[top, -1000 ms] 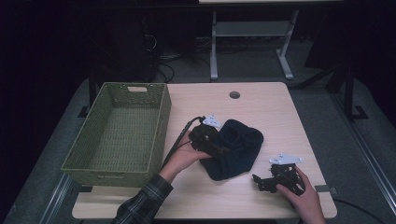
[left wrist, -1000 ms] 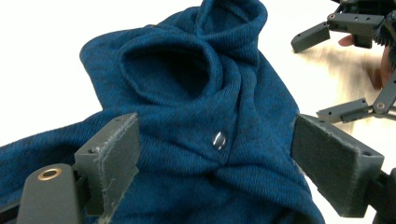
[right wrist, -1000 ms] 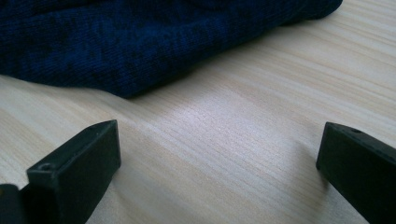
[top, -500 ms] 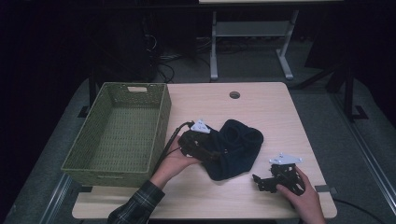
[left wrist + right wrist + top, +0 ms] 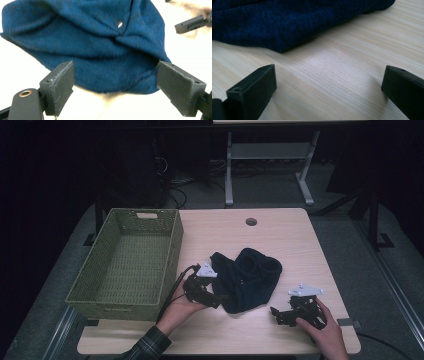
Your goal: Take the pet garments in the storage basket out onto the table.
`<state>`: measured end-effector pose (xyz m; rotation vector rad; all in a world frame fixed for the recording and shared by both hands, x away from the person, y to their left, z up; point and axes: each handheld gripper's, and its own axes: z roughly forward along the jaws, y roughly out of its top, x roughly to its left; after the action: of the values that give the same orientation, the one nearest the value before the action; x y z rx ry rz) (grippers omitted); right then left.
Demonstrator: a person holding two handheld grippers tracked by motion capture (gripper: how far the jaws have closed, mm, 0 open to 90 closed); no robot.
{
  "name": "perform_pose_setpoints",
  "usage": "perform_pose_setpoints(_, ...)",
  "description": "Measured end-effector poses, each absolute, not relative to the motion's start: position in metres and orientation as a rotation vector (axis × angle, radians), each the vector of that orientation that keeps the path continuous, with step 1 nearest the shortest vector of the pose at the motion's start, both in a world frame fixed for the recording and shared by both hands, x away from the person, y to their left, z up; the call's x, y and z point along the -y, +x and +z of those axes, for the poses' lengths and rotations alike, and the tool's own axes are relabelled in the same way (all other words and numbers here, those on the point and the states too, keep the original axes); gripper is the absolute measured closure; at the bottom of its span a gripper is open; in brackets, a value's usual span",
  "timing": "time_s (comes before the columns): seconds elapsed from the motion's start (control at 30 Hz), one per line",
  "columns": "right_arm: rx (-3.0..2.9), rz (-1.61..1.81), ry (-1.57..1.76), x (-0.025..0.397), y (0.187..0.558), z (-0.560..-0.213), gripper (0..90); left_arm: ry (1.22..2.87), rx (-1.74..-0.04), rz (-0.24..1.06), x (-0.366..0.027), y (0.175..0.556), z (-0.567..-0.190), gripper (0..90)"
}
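Dark blue knit, the garment (image 5: pixel 247 279) lay crumpled mid-surface (image 5: pixel 280 237). Our left gripper (image 5: pixel 216 299) spread its jaws wide at its near hem; our right gripper (image 5: pixel 276 312), jaws also apart, sat just beside. Bare wood stretched beyond.

Readable text: none | dark blue knitted cloth (image 5: pixel 100 45): no label or print legible | woven green rectangular basket (image 5: pixel 125 265): unmarked | pale wooden table top (image 5: pixel 300 250): no signs or numbers
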<state>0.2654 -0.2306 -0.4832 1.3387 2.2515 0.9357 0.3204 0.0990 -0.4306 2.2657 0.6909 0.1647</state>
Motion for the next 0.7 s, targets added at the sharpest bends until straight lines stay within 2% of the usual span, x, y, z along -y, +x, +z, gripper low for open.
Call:
perform_pose_setpoints(0.4,-2.252,0.935,1.338,0.231,0.265,-0.483,0.0,2.31,-0.752,0.155,-0.109,0.31,-0.454,14.8)
perform_pose_setpoints(0.7,-2.252,0.935,1.338,0.231,0.265,-0.483,0.0,2.344,-0.788,0.224,-0.107,0.305,-0.466,13.0)
